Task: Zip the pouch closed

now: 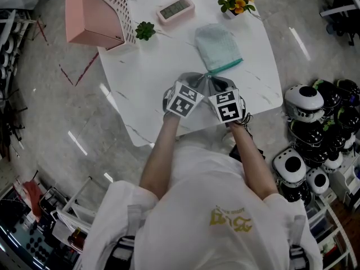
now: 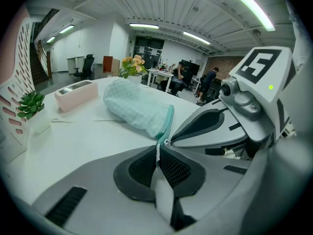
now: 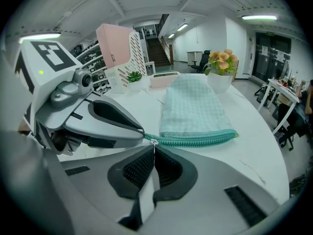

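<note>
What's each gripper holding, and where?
Both hold the pouch at one zipper end: left gripper pinches the corner there, right gripper the zipper pull.

Wears a white short-sleeved shirt (image 1: 197, 207) with a yellow print (image 1: 230, 218). Carries a grey left gripper (image 2: 157, 151) and right gripper (image 3: 154, 148), each topped with a black-and-white marker cube (image 1: 184, 99), with dark ribbed pads on the fingers (image 2: 139, 169).

No legible text: yellow print (image 1: 230, 221) on shirt (image 1: 188, 190), clock display (image 1: 175, 8) - both too blurred to read.
</note>
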{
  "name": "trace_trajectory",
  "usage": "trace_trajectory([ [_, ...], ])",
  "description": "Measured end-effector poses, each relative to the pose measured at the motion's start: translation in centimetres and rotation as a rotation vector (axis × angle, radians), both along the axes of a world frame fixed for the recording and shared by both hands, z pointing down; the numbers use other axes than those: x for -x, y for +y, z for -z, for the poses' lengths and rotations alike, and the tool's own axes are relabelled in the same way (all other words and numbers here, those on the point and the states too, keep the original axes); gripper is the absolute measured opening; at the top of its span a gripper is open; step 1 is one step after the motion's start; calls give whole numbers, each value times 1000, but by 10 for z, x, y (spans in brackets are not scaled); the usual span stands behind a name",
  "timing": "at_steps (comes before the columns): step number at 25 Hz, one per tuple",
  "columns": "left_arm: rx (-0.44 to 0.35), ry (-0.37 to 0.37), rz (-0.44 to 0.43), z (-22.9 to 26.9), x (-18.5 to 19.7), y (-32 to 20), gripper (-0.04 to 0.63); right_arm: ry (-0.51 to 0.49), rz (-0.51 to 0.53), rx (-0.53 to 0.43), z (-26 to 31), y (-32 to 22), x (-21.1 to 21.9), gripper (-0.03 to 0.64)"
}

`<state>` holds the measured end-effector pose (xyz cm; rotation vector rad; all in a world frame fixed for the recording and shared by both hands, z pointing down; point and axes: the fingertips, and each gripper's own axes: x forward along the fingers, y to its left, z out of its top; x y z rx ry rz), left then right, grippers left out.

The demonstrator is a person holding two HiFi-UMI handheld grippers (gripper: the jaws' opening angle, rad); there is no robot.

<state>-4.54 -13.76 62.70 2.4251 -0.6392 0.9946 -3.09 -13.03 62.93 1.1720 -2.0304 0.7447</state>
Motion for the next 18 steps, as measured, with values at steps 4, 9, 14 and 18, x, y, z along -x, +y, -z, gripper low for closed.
trace_trajectory([
  [4,3,-1,5,-1,2,0,38,12,-3,-3,1,0,-2,17],
  [9,1,11,11,1,3,1,38,20,-3,-3,3,1,-4,17],
  [14,7,13,15,4,6,1,38,20,0,-2,2,1,-3,17],
  [18,8,14,24,5,9,1,37,26,3,-2,3,1,-2,17],
])
